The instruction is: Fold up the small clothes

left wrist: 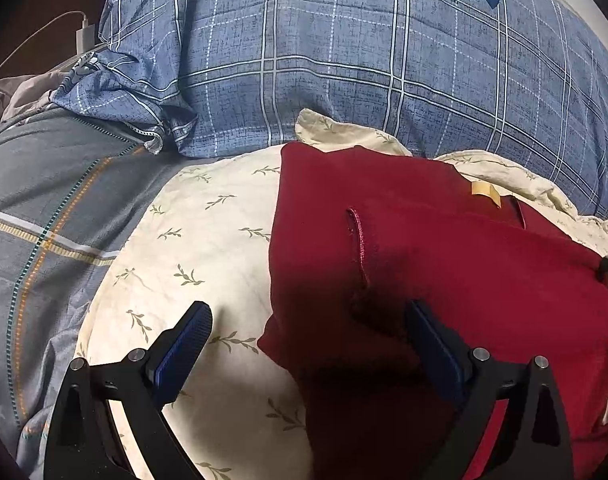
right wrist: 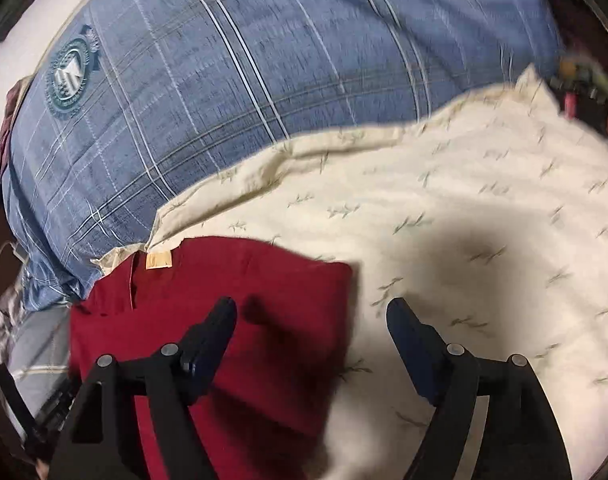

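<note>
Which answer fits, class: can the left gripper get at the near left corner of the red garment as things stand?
Probably yes. The left gripper is open, and the red garment has its near left corner lying between the fingers on the cream cloth, with nothing covering it.

We note the left gripper (left wrist: 308,322): matte black frame, two angular arms tapering to fingers (left wrist: 185,344) faced with dark blue ribbed pads. Each arm carries two round silver pivot pins and a tall triangular cut-out near its base. The right gripper (right wrist: 310,316) is built alike: black arms, silver pins in pairs, triangular slots, fingers (right wrist: 410,340) with dark navy pads; pad texture is blurred in this view. We see no skin, sleeve or cable on either tool
</note>
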A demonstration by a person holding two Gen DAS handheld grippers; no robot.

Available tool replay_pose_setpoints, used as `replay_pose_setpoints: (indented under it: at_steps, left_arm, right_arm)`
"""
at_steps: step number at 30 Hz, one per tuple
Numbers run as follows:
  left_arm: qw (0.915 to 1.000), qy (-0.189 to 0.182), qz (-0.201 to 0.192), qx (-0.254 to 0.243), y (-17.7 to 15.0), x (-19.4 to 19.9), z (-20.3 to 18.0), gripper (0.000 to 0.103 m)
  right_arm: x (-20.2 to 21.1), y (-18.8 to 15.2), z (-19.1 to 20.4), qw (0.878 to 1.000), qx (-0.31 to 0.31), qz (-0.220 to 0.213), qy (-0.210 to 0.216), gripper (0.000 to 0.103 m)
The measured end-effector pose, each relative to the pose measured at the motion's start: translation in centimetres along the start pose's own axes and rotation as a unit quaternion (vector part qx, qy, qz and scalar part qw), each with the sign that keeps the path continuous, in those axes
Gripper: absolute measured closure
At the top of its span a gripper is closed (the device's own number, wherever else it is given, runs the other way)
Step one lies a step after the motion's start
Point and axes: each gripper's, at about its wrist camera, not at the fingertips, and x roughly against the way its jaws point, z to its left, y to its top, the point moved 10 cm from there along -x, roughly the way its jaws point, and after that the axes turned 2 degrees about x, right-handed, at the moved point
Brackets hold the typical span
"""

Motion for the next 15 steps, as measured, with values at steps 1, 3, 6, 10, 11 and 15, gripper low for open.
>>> replay_pose_setpoints:
  at_steps: [1, 3, 6, 10, 11, 15]
  left_arm:
    - [1.0, -0.001, 0.001, 0.0, 0.0, 0.0, 0.0, 0.005]
    - [1.0, -0.001, 0.001, 0.0, 0.0, 0.0, 0.0, 0.005]
    - [1.0, 0.0, 0.001, -0.001, 0.1, 0.0, -0.1, 0.005]
    - [1.0, -0.001, 0.002, -0.005, 0.0, 0.1, 0.0, 0.006]
    - [1.0, -0.001, 0.003, -0.004, 0.0, 0.1, 0.0, 0.006]
    - [1.0, 0.004, 0.002, -0.006, -0.1, 0.0, 0.0, 0.006]
  right_arm:
    - [-0.4, 0.0, 0.5, 1.0, 0.022, 0.004, -0.009, 0.066]
    - [0.3, 0.6, 1.3, 0.997, 0.057, -0.019, -0.037, 0.088]
    - [0.0, 1.7, -0.3, 0.993, 0.063, -0.038, -0.095, 0.091]
    - [0.6, 1.0, -0.6, 0.999, 0.015, -0.025, -0.046, 0.085]
    - [1.4, 0.6, -0.2, 0.999, 0.012, -0.026, -0.036, 0.084]
    - [4.5, -2.3, 4.4, 0.997, 0.075, -0.019, 0.012, 0.071]
